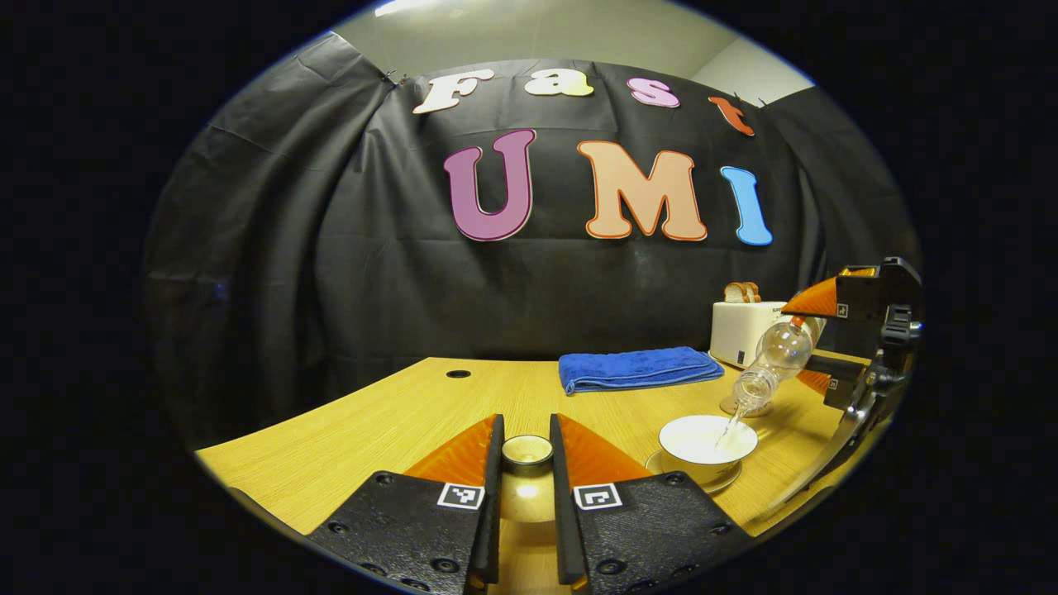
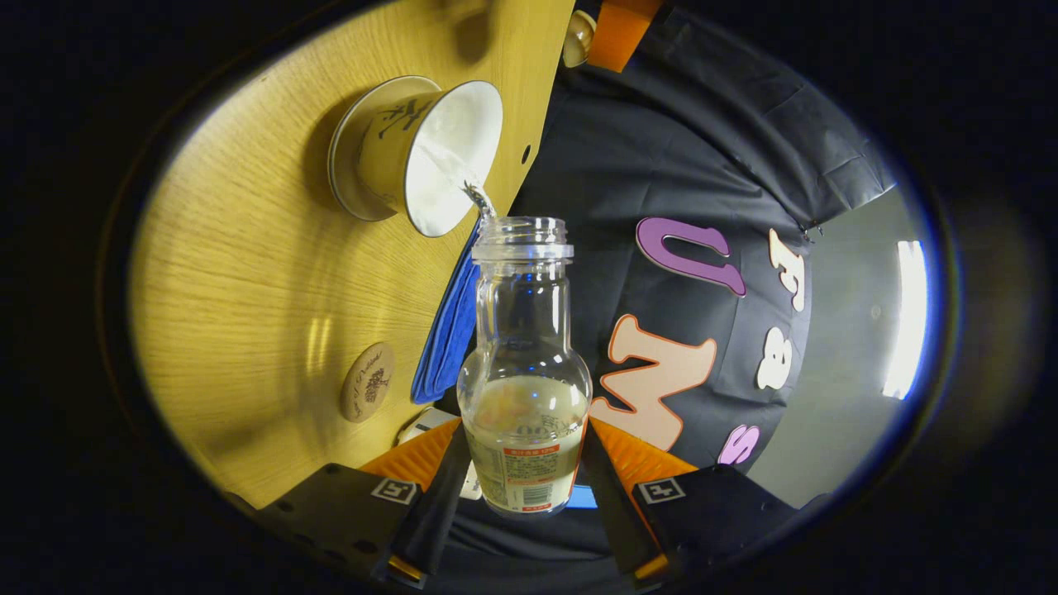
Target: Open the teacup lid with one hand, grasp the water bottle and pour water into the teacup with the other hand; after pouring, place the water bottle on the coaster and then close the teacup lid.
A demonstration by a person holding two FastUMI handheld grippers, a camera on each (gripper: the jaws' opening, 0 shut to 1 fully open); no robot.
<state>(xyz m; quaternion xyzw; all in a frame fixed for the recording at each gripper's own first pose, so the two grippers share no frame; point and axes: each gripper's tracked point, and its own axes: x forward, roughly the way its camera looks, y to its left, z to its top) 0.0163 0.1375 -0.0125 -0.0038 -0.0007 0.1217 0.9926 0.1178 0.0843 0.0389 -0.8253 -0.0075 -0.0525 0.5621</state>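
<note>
Water pours from a tipped bottle into an open teacup while the other gripper holds the cup's lid aside.

In the left gripper view, the left gripper (image 1: 527,463) has its jaws narrowed onto the teacup lid (image 1: 527,452), held above the wooden table (image 1: 372,430). To the right, the right gripper (image 1: 826,343) tilts the water bottle (image 1: 773,359) mouth-down over the teacup (image 1: 707,442), which sits on its saucer (image 1: 727,478); a thin stream of water (image 1: 729,428) runs into the cup. Behind lie a folded blue towel (image 1: 638,368) and a toaster (image 1: 744,330) with bread. In the right gripper view, both fingers press the bottle's lower body, and the round coaster (image 2: 367,383) lies bare on the table near the cup.
</note>
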